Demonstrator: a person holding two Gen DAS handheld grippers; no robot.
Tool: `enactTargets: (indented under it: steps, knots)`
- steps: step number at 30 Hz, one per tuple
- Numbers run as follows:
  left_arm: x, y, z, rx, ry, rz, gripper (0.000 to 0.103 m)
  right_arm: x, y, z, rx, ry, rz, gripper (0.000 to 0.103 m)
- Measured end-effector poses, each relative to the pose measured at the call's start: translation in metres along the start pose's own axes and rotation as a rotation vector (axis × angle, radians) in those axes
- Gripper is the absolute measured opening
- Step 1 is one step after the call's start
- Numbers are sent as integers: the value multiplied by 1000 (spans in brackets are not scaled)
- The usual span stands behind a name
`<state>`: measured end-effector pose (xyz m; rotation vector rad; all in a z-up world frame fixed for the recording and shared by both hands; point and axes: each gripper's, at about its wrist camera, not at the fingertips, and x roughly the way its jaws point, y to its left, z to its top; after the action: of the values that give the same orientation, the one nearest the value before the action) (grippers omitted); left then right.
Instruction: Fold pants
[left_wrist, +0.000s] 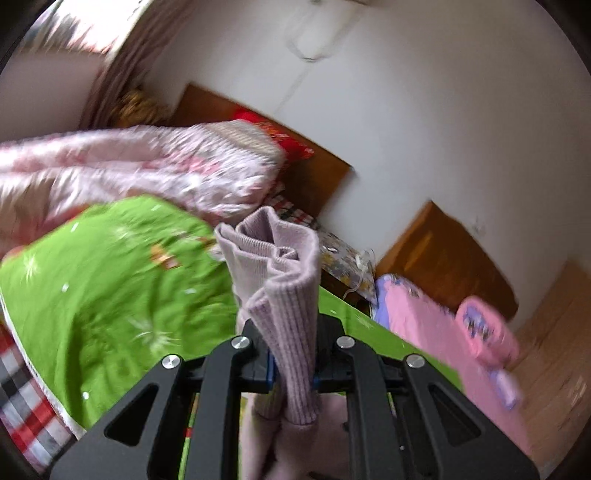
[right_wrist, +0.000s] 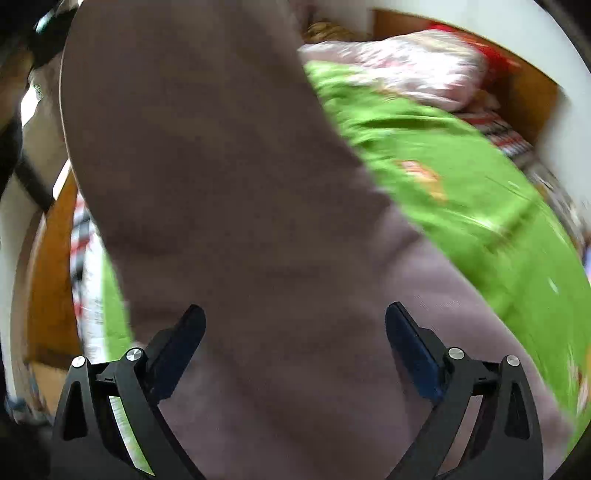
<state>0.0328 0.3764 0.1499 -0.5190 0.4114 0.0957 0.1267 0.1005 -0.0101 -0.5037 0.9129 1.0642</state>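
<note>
**Slip and snag risks, pants lifted mid-fold**

Left gripper (left_wrist: 291, 354): clamped tight on the ribbed cuff end of the pants (left_wrist: 280, 280), lilac knit bunched in several layers and poking up past the fingertips. Right gripper (right_wrist: 295, 339): spread wide, gripping nothing, fingers (right_wrist: 184, 339) either side of a broad mauve span of the pants (right_wrist: 229, 206) hanging close ahead of the lens. Cannot tell whether the pads touch the fabric.

Pants held up above the green bedspread (left_wrist: 110, 280), not lying flat; rest of the garment draped below the left jaws. Pink floral quilt (left_wrist: 140, 166) heaped further back, wooden headboard (left_wrist: 317, 173) behind it. Both views motion-blurred.

Likely failure modes, judged from this:
- One-sided hold only. Bunched rib knit could creep out of the left jaws under the garment's own weight.
- Right closing blind on loose cloth: risk of pinching a single layer or a mid-leg fold rather than a hem, giving a skewed fold.
- Layers in the left pinch uneven; legs may land misaligned.
- Dangling end may drag on the bedspread and wrinkle it.
</note>
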Motion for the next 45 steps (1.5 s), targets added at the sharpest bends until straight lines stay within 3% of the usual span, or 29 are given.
enactTargets:
  steps: [4, 7, 10, 12, 13, 16, 17, 19, 22, 24, 28, 31, 33, 35, 36, 38, 41, 45]
  knots:
    - [-5, -81, -20, 159, 6, -84, 13, -88, -23, -40, 152, -196, -27, 96]
    - [-1, -143, -57, 282, 45, -182, 13, -153, -46, -93, 300, -339, -74, 96]
    - [14, -195, -121, 414, 141, -256, 13, -208, -66, -160, 429, -431, -163, 97]
    - [35, -220, -178, 528, 236, -266, 14, -225, -78, -188, 497, -457, -198, 98]
    - [53, -229, -214, 590, 303, -248, 14, -233, -83, -204, 539, -470, -192, 98]
    - [91, -227, -276, 658, 433, -219, 14, -232, -109, -245, 741, -495, -57, 98]
    - [101, -219, -290, 641, 463, -224, 14, -227, -114, -251, 789, -494, -17, 98]
    - [102, -209, -285, 597, 452, -253, 14, -214, -122, -263, 902, -492, 101, 98]
    - [97, -195, -263, 497, 405, -300, 14, -192, -131, -257, 1002, -484, 269, 98]
    - [90, -200, -259, 495, 379, -300, 14, -175, -127, -230, 1010, -460, 366, 98]
    - [82, -206, -265, 520, 306, -285, 14, -133, -119, -178, 1053, -318, 485, 98]
    - [69, -216, -271, 569, 234, -251, 14, -101, -120, -149, 1075, -250, 448, 98]
    - [62, -222, -274, 606, 200, -240, 15, -78, -117, -134, 1085, -213, 478, 98]
    - [51, -228, -281, 674, 193, -284, 31, -57, -116, -124, 1099, -148, 498, 97]
    - [44, -228, -282, 699, 183, -281, 32, -52, -113, -118, 1086, -125, 476, 98]
    - [29, -222, -285, 736, 162, -281, 55, -49, -108, -110, 1078, -117, 479, 98]
    - [7, -195, -278, 690, 144, -259, 59, -47, -104, -104, 1075, -132, 499, 98]
    - [-17, -143, -255, 585, 101, -158, 65, -52, -94, -106, 1007, -148, 428, 98]
